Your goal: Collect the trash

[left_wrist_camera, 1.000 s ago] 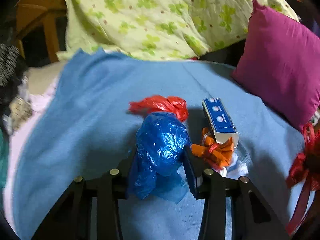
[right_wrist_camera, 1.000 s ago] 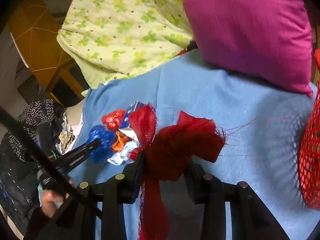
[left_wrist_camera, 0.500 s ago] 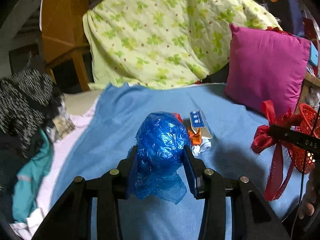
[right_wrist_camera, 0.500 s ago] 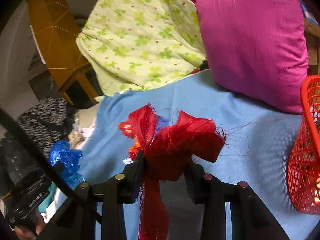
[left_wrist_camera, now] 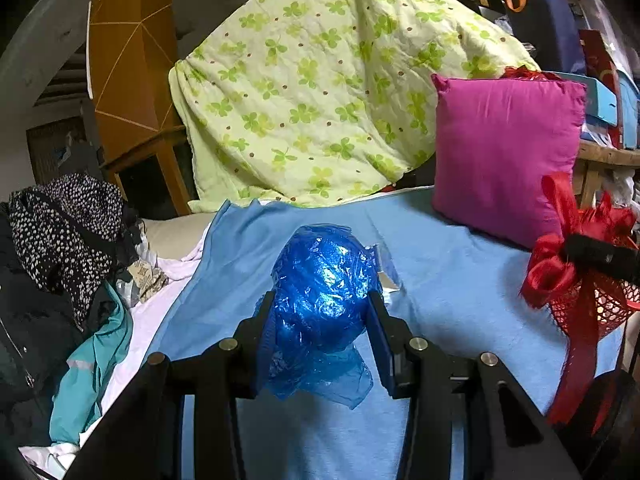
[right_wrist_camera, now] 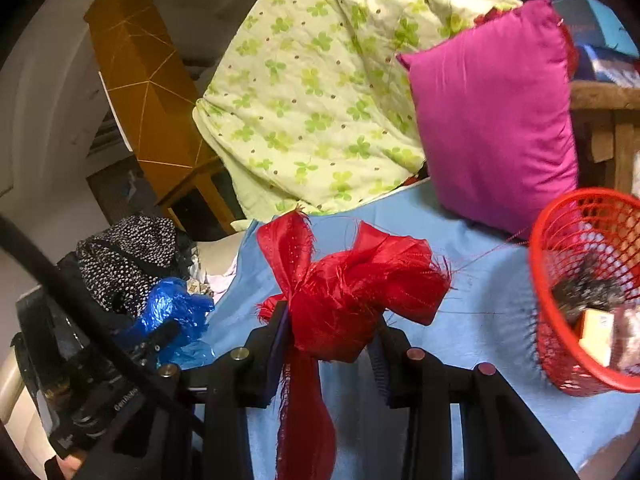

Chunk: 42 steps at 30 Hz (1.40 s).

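My left gripper (left_wrist_camera: 320, 312) is shut on a crumpled blue plastic bag (left_wrist_camera: 324, 280) and holds it above the blue sheet (left_wrist_camera: 448, 288). It also shows in the right wrist view (right_wrist_camera: 172, 312) at the left. My right gripper (right_wrist_camera: 330, 328) is shut on a frayed red ribbon bow (right_wrist_camera: 348, 288), whose tail hangs down between the fingers. In the left wrist view the bow (left_wrist_camera: 560, 264) hangs at the right. A red mesh basket (right_wrist_camera: 540, 280) with some trash in it stands at the right on the sheet. A corner of other trash (left_wrist_camera: 386, 276) peeks out behind the blue bag.
A magenta pillow (right_wrist_camera: 492, 120) and a green clover-print quilt (left_wrist_camera: 320, 100) lean at the back of the bed. A pile of clothes (left_wrist_camera: 64, 240) lies at the left. An orange wooden cabinet (right_wrist_camera: 140, 92) stands behind.
Both grippers have risen and pulled back from the trash pile with their loads. The red basket has come further into the right wrist view. The box and orange wrapper are now mostly hidden.
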Each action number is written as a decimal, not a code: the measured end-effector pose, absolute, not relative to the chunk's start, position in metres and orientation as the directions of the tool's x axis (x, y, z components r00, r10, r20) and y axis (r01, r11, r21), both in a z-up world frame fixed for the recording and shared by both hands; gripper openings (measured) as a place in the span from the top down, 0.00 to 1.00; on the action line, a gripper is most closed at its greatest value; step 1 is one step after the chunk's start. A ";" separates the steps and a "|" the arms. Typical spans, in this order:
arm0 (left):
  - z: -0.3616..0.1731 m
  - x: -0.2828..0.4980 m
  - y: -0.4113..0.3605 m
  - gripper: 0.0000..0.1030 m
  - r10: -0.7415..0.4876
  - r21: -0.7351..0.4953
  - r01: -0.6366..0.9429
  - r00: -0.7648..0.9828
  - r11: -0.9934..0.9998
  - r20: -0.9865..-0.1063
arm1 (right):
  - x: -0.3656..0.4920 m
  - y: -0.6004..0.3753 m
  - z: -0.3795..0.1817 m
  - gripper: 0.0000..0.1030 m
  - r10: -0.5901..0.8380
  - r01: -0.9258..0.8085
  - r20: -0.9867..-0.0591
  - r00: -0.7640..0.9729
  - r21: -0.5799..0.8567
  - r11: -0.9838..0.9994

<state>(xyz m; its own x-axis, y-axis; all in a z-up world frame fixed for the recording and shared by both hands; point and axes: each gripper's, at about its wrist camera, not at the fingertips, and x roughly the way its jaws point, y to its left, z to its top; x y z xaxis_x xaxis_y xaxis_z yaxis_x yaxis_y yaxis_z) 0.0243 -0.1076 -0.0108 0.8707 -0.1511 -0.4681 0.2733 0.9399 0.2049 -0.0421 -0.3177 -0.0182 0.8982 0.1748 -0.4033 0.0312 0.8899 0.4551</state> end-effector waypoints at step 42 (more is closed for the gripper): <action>0.007 -0.002 -0.160 0.56 -0.213 0.246 0.353 0.864 0.903 -0.457 | -0.116 -0.383 0.024 0.62 0.017 0.133 -0.298 0.954 0.474 0.871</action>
<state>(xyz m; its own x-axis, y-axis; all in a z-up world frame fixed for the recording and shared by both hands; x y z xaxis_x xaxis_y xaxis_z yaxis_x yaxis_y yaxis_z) -0.0019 -0.1596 0.0074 0.8638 -0.2127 -0.4567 0.3525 0.9028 0.2462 -0.1160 -0.3829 0.0235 0.9544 0.0167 -0.2979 0.1327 0.8706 0.4738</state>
